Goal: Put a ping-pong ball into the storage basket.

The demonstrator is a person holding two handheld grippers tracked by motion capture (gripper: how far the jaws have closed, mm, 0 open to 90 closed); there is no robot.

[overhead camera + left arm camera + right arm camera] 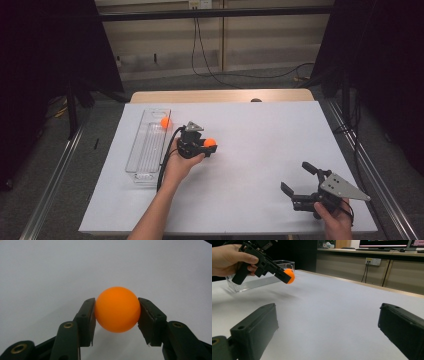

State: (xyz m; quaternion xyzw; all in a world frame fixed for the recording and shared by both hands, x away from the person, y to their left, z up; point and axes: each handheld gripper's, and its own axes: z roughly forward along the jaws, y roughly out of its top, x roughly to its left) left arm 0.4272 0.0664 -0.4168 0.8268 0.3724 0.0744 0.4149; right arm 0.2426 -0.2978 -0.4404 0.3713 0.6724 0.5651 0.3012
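The orange ball (117, 309) sits clamped between the left tongs' (117, 315) jaws.

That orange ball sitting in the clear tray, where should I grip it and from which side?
Take the ball in the tray across its widest middle, coming straight down from above. The clear tray walls block any sideways approach. It is round, so any opposing pair of sides will probably suit the fingers.

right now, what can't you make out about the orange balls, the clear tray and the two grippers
- Underside of the round orange ball clamped in the left gripper: left gripper view, its lower curve turns away, so contact with the white table sheet cannot be told.
- Second small orange ball in the clear plastic tray: high view, too small for detail.
- Right gripper, open: right gripper view, bottom edge cuts off its body.
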